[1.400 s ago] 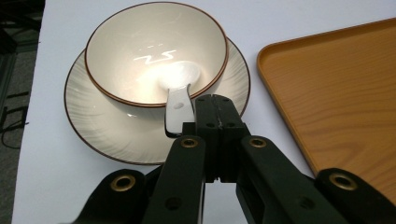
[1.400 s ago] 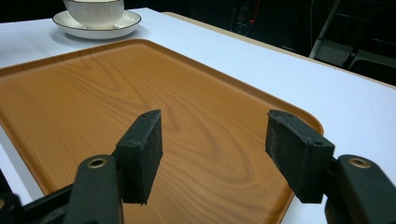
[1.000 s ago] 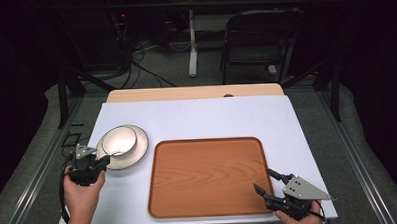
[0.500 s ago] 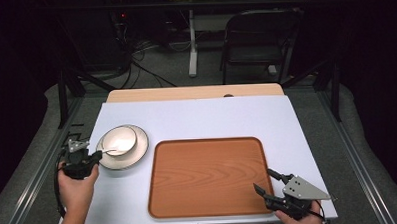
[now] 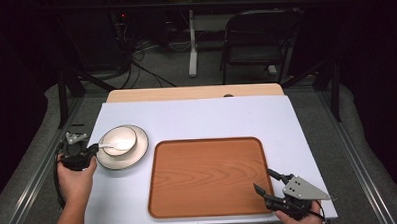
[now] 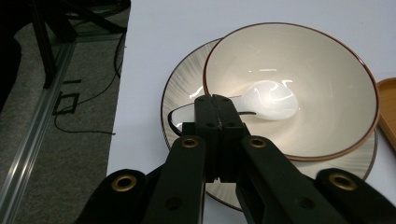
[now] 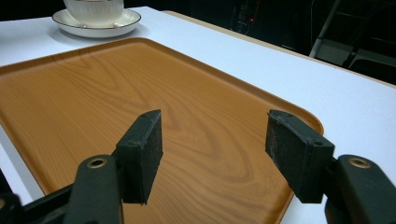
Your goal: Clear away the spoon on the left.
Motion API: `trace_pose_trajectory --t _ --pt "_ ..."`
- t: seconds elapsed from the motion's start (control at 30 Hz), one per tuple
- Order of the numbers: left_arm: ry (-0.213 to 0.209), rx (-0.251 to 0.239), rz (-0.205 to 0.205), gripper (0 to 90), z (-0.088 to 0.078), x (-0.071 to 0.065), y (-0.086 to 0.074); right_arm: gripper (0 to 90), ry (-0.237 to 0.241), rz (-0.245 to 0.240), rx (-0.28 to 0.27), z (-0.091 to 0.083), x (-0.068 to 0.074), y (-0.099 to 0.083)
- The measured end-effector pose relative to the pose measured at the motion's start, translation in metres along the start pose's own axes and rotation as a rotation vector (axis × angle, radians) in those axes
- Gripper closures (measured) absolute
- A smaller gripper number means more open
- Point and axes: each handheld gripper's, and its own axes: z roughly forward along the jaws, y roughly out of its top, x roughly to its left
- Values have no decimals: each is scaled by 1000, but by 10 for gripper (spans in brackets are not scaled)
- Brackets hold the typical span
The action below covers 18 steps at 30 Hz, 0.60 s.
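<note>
Near the desk's left edge, the left gripper point(image 6: 215, 122) is clamping the spoon point(image 6: 261, 99) handle pointing from the bowl point(image 6: 299, 88) toward it, while the right gripper point(image 7: 212, 154) is hovering open over the tray point(image 7: 140, 93).

Table brightly lit, surroundings dark; glare on bowl point(image 6: 299, 84); edges perhaps slightly soft.
</note>
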Motion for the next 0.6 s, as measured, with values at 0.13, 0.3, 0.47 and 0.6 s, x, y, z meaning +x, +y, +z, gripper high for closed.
trace_pose_trajectory --t 0.13,0.3,0.47,0.6 --pt "7 -1 -11 900 5 3 3 366 0 0 1 0 0 0" --pt "4 -8 -42 900 7 7 5 366 0 0 1 0 0 0" --pt "-9 -25 -85 885 3 11 6 366 1 -1 1 0 0 0" --pt "-17 -27 -128 808 1 15 7 366 1 0 1 0 0 0"
